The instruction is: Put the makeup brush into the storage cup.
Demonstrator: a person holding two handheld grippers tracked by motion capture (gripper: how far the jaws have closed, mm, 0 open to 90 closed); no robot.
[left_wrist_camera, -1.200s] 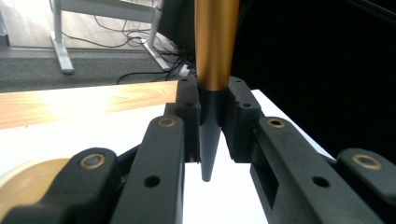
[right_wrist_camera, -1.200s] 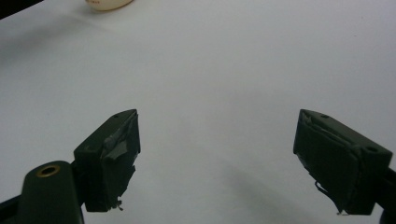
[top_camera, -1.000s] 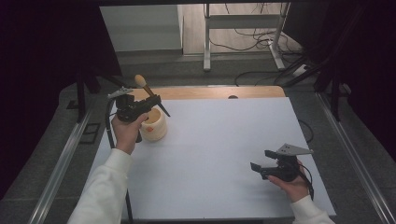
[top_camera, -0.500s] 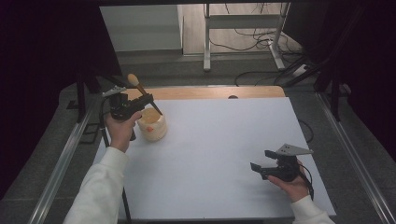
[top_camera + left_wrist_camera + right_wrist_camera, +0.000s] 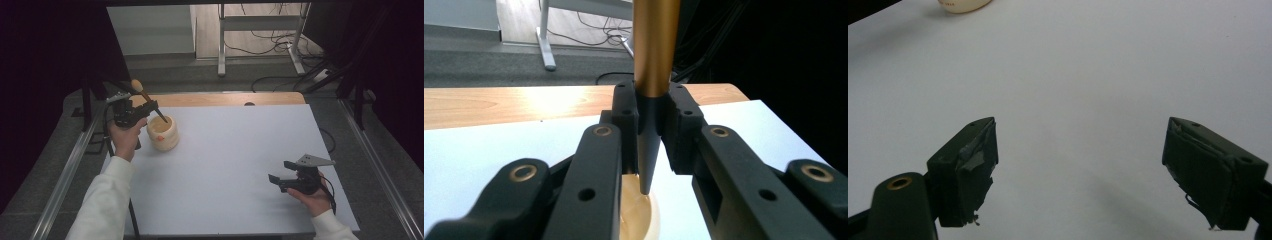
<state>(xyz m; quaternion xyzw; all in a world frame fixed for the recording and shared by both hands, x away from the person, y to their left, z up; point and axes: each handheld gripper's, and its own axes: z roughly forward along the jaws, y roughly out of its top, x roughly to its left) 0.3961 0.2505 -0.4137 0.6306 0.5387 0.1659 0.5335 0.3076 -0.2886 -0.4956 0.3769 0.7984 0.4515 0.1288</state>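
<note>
Wooden-handled brush [image 5: 149, 102] with a dark tapered tip slants down into the cream, round ceramic pot [image 5: 163, 133] at the white mat's [image 5: 240, 165] far-left part, clamped in the left gripper [image 5: 145, 109], probably so the tip can dip inside. The right gripper [image 5: 278, 180] rests near-right, well apart. In the left gripper view the jaws pinch the brush [image 5: 651, 75] just above the pot [image 5: 639, 215]. The right gripper view shows jaws spread wide, empty, apparently waiting.

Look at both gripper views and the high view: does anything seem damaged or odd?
The right gripper has frayed, peeling tape on its pads. Otherwise nothing stands out: the pestle sits clamped in the left gripper.
</note>
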